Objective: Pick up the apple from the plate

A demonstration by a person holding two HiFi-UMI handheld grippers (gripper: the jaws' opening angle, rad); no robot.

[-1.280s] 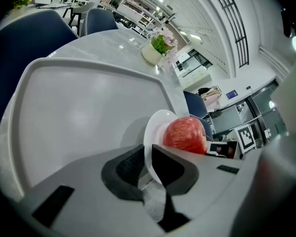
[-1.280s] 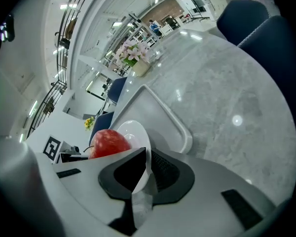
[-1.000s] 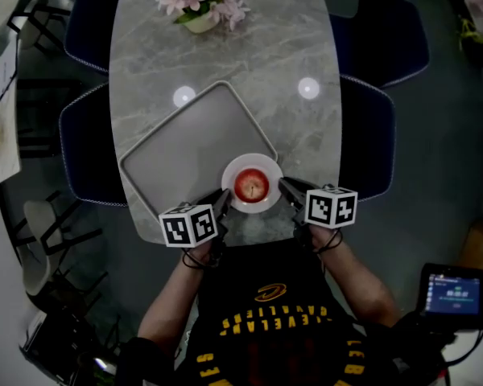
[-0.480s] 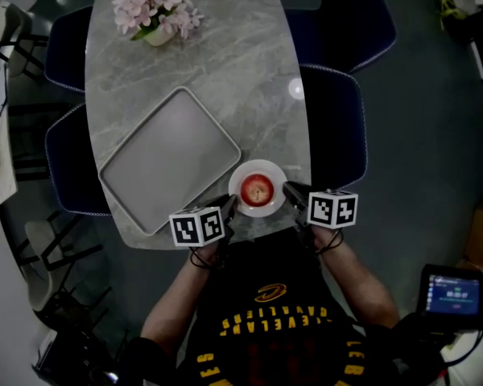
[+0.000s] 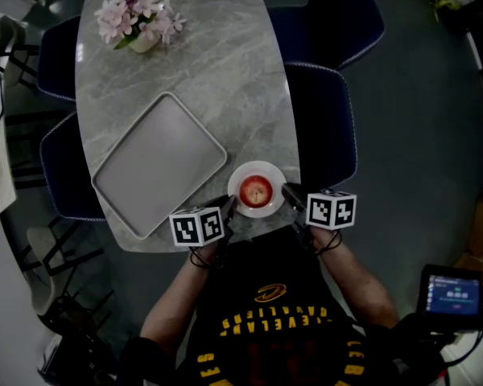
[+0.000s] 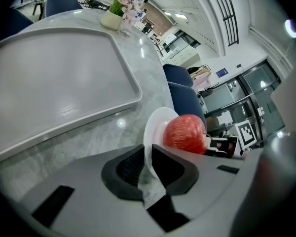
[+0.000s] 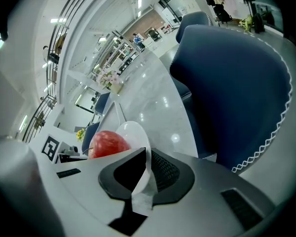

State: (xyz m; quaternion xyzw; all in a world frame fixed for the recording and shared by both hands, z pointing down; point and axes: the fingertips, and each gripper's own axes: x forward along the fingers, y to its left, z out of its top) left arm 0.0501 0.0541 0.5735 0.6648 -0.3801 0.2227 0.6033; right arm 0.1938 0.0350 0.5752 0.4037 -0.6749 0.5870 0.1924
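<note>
**Both grippers clamped on the plate, apple aboard**

The red apple (image 5: 256,190) sat dead centre on the white plate (image 5: 258,168), near the table (image 5: 225,71) edge. The left gripper (image 5: 227,207) pinched the plate's left rim and the right gripper (image 5: 286,190) pinched its right rim. The grey tray (image 5: 157,163) lay just beside the plate.

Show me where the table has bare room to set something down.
The tray is empty. Bare table runs from the flowers to the plate, right of the tray. Crowded: the near edge, where the left gripper and right gripper clamp the plate holding the apple.
</note>
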